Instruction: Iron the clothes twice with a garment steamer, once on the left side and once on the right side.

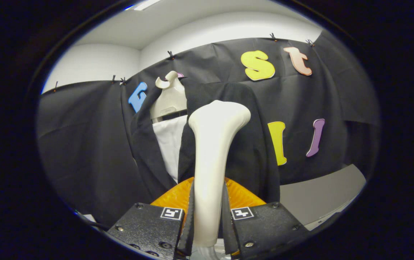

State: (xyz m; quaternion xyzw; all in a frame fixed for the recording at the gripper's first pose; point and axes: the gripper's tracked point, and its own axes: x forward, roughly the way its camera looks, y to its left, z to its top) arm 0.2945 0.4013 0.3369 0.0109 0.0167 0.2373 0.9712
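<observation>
Between the two fingers of the gripper (pixel 208 216) stands the handle of the garment steamer (pixel 212 162) — a pale, waisted stem that flares to a broad head above, both fingers pressing on its lower part, so the claw is pinching the steamer and nothing else. Just ahead of the fingers, behind the stem, an orange ribbed base (pixel 174 196) shows on either side; what it belongs to I cannot tell. Beyond the steamer hangs the dark jacket (pixel 253 144) over a white shirt (pixel 169 142), both on a pale mannequin form (pixel 169 99) with a short neck, set against the black cloth wall (pixel 84 137). The steamer head sits in front of the jacket's front panel on the gripper's right of the shirt opening; whether it touches the cloth cannot be told. A judgement: the steamer is in hand and raised to the garment, so a pass is about to start or is under way on that panel — which of the two passes, I cannot say. The next move likely calls for a steady vertical stroke along the panel, grip kept firm so the stem does not twist, then a shift across to the other front panel (pixel 143 144). Writing: none readable; each finger carries a small square black-and-white marker (pixel 172 213), a pattern, not text. A grey surface (pixel 318 195) lies low to the right.
</observation>
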